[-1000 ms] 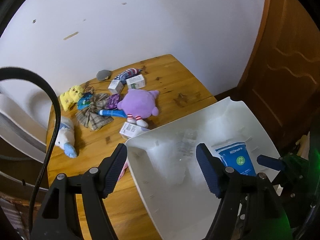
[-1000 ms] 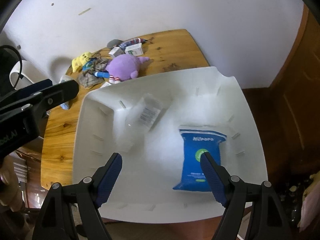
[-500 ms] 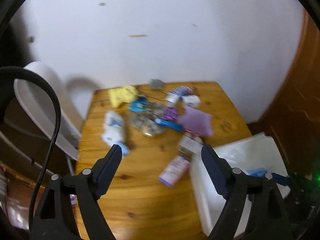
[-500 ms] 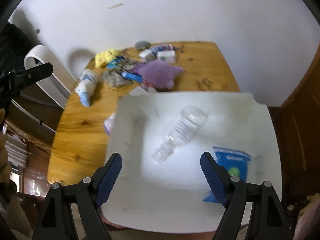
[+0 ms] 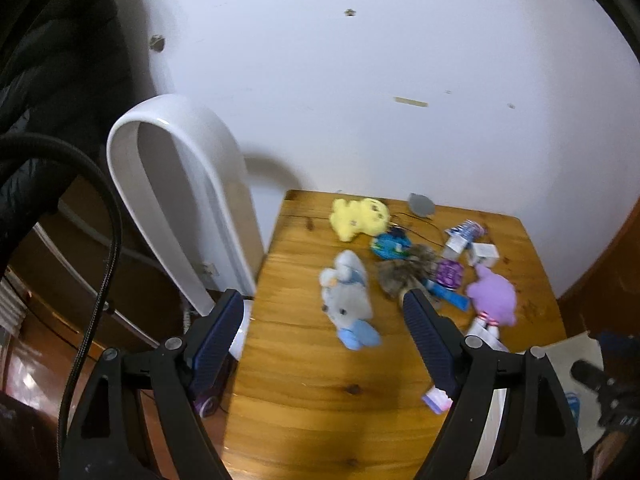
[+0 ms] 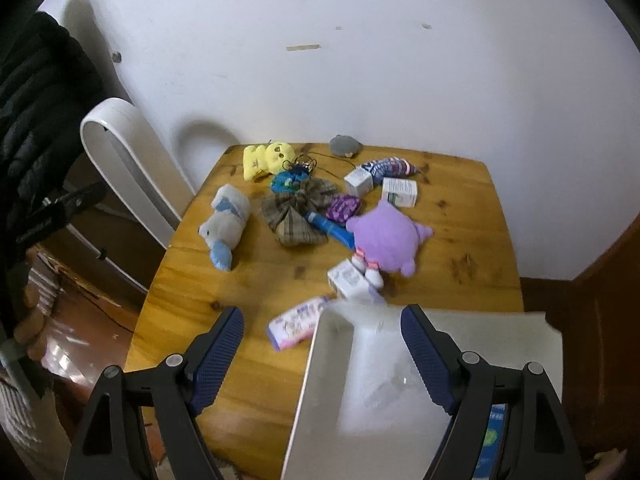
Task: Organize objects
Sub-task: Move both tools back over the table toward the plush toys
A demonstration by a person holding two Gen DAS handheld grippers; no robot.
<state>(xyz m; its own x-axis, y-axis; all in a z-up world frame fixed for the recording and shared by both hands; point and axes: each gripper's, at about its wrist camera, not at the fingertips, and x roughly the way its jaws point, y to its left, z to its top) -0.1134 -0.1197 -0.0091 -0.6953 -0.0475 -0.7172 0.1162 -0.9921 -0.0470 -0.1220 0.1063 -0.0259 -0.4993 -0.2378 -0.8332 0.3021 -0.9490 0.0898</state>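
Both views swung from bin (image 6: pixel 320 380) toward toys (image 6: pixel 384 236).

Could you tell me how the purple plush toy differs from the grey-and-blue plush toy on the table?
The purple plush toy is rounder, one colour with striped feet; the grey-and-blue plush toy is longer, grey with blue feet. The purple one lies next to the white bin; the grey one lies near the table's left edge. Both lie flat, ungrasped.

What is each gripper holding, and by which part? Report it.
Nothing is held. The left gripper and right gripper are both open with nothing between their fingers, above the wooden table.
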